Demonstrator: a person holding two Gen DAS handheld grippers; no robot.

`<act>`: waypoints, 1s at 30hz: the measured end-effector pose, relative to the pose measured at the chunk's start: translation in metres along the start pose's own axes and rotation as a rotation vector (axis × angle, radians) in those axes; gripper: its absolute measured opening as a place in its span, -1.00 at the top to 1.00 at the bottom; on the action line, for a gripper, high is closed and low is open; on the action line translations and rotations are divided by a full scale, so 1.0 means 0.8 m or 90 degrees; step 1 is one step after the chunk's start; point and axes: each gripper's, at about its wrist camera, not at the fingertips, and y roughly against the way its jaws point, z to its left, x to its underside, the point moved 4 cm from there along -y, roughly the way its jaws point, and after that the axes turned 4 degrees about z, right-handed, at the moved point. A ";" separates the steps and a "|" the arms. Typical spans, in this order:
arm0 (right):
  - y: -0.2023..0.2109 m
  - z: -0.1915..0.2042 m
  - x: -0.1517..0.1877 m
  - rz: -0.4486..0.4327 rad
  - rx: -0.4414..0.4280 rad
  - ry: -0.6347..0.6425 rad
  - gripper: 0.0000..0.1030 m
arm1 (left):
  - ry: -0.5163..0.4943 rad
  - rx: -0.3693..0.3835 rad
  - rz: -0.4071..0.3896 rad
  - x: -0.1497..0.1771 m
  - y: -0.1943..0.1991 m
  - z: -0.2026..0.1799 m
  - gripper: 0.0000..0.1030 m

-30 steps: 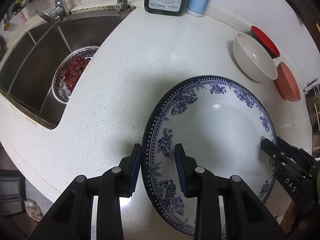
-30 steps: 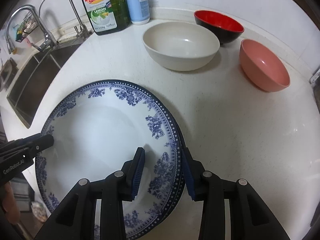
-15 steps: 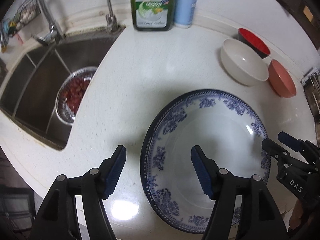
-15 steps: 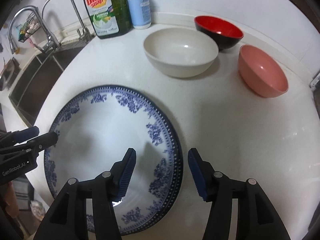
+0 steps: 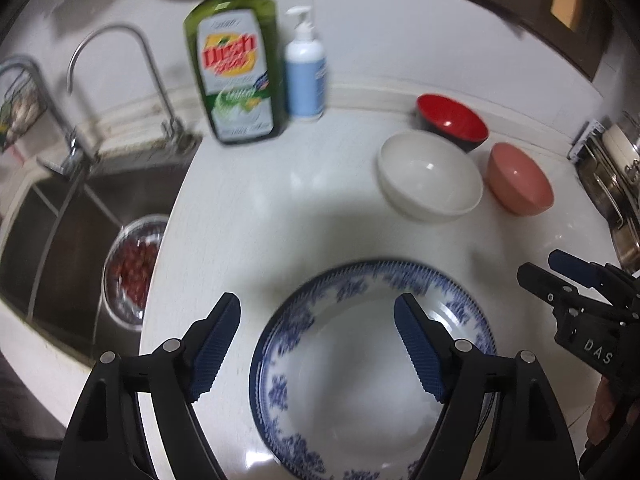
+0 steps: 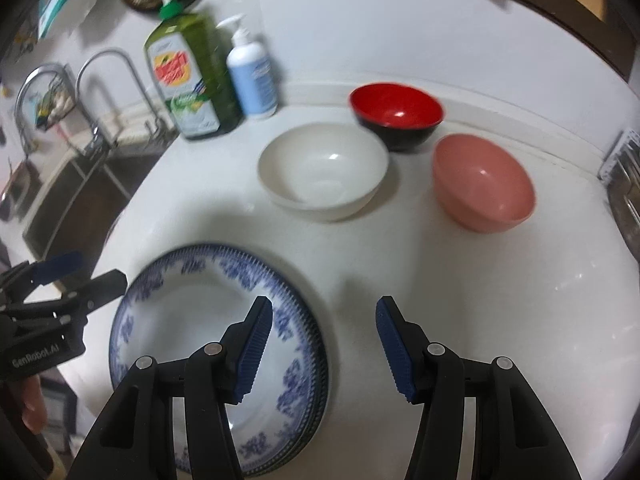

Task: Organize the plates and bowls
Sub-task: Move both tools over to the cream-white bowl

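Observation:
A blue-and-white patterned plate [image 5: 360, 380] [image 6: 192, 328] lies on the white counter, on top of others like it. My left gripper [image 5: 316, 312] hovers above its left rim, jaws still opening, with nothing pressed between the pads. My right gripper [image 6: 325, 312] hangs open above the plate's right rim and bare counter. Each gripper shows at the edge of the other's view: right gripper [image 5: 560, 276], left gripper [image 6: 80, 276]. Behind the plate stand a white bowl [image 5: 430, 184] [image 6: 324, 168], a red-and-black bowl [image 5: 452, 120] [image 6: 396, 114] and a pink bowl [image 5: 520, 184] [image 6: 482, 180].
A green dish-soap bottle [image 5: 236, 72] and a white pump bottle [image 5: 305, 76] stand against the back wall. To the left is the sink [image 5: 72, 220] with a faucet [image 5: 120, 64] and a metal colander of red fruit [image 5: 134, 268]. A metal rack [image 5: 612, 184] borders the right.
Both grippers let go of the plate's rim, opened wide and rose away from it. The plate stays flat on the counter.

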 end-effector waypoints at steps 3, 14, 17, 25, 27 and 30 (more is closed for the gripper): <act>0.006 -0.011 -0.013 -0.015 0.006 -0.019 -0.07 | -0.018 -0.003 -0.017 -0.018 0.001 -0.007 -0.54; 0.011 -0.032 -0.063 -0.057 -0.004 -0.059 -0.07 | -0.061 0.018 -0.040 -0.086 -0.006 -0.027 -0.54; 0.007 -0.036 -0.072 -0.060 -0.007 -0.073 -0.07 | -0.074 0.023 -0.040 -0.102 -0.012 -0.031 -0.54; -0.026 -0.042 -0.091 -0.037 0.006 -0.090 -0.07 | -0.100 0.021 -0.014 -0.131 -0.059 -0.041 -0.52; -0.036 -0.044 -0.093 -0.027 0.006 -0.094 -0.06 | -0.105 0.025 -0.008 -0.134 -0.070 -0.044 -0.49; -0.053 -0.050 -0.097 -0.016 0.008 -0.102 -0.06 | -0.122 0.028 0.002 -0.139 -0.089 -0.051 -0.48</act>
